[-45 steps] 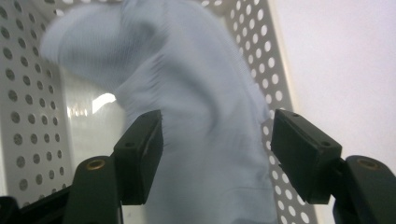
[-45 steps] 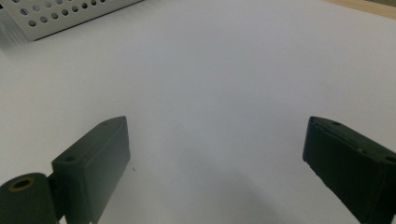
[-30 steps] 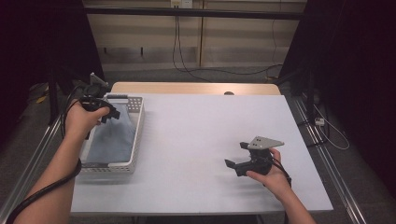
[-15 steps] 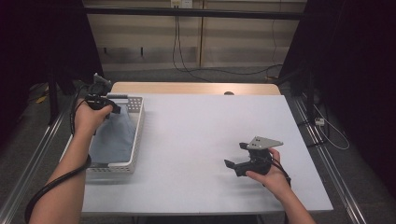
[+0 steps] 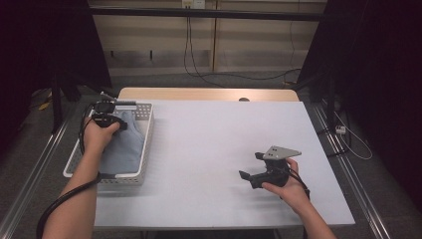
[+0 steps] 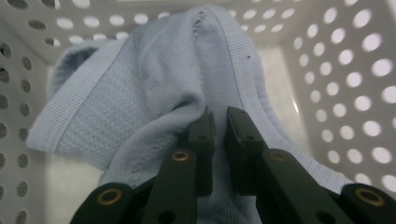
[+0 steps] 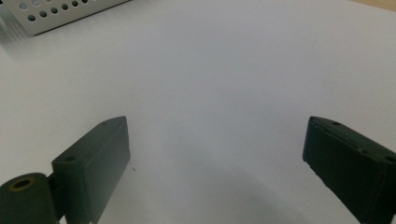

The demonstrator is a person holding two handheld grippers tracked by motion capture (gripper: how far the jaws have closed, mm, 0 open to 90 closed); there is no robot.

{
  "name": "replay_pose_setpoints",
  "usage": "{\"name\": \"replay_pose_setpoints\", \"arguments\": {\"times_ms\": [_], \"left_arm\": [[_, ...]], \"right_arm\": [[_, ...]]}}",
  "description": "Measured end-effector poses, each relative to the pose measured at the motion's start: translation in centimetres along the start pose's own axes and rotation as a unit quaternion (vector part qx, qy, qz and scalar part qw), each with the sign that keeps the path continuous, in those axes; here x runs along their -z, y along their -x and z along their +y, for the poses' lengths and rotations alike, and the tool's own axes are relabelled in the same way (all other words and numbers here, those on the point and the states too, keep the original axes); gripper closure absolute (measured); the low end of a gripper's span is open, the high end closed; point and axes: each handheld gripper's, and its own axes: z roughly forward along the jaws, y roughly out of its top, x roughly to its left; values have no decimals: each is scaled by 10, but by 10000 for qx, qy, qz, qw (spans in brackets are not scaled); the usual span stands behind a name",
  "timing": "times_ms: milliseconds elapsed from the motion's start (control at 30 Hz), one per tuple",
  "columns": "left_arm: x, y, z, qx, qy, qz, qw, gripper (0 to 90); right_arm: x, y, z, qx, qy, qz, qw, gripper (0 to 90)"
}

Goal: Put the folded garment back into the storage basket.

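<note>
Fingers [image 6: 205, 140] of the left gripper [image 6: 218, 122] have just been closing and now pinch a fold of the pale blue cloth [image 6: 154, 79], probably for lifting it from the white perforated basket [image 5: 147, 130] at the frame's left. At lower right the right gripper [image 5: 254, 168] waits, spread wide over the table [image 5: 209, 144].

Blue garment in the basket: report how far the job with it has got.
Done: the left gripper is down inside the white perforated basket and its fingers have just been closing, now pinching a fold of the light blue knitted garment. In hand: that grip. Left: lifting the garment out, probably onto the white table, where the right gripper waits open.
</note>
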Motion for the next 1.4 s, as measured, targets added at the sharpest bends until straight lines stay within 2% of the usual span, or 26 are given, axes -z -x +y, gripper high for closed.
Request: {"name": "replay_pose_setpoints", "arguments": {"times_ms": [167, 233, 567, 700, 967, 1133, 1200, 1267, 1300, 1400], "left_arm": [[-7, -3, -4, 36, -14, 11, 10000, 803], [-9, -3, -5, -32, -15, 17, 10000, 800], [-12, -1, -8, -71, 10, 45, 10000, 768], [-10, 0, -7, -27, 18, -21, 10000, 731], [4, 8, -3, -132, 83, -179, 9997, 596], [14, 10, -3, -32, 218, -309, 9993, 478], [17, 10, -4, -51, 240, -345, 9991, 436], [18, 11, -5, -43, 263, -401, 9988, 409], [19, 12, -6, 45, 329, -399, 9987, 394], [24, 11, -7, 1, 335, -463, 9984, 366]], "right_arm": [[0, -1, 0, 27, -11, 14, 10000, 74], [0, -1, 0, 25, -10, 13, 10000, 74], [1, 0, 1, 28, 22, -16, 10000, 73], [2, 0, 1, 11, 28, -11, 10000, 73], [4, 2, 0, -4, 50, -57, 10000, 73], [5, 1, 1, -2, 58, -59, 10000, 73], [5, 1, 1, 5, 63, -58, 10000, 73], [5, 2, 1, 5, 72, -61, 10000, 73], [5, 1, 1, 3, 77, -58, 10000, 73], [4, 0, 2, 4, 66, -41, 10000, 73]]}}
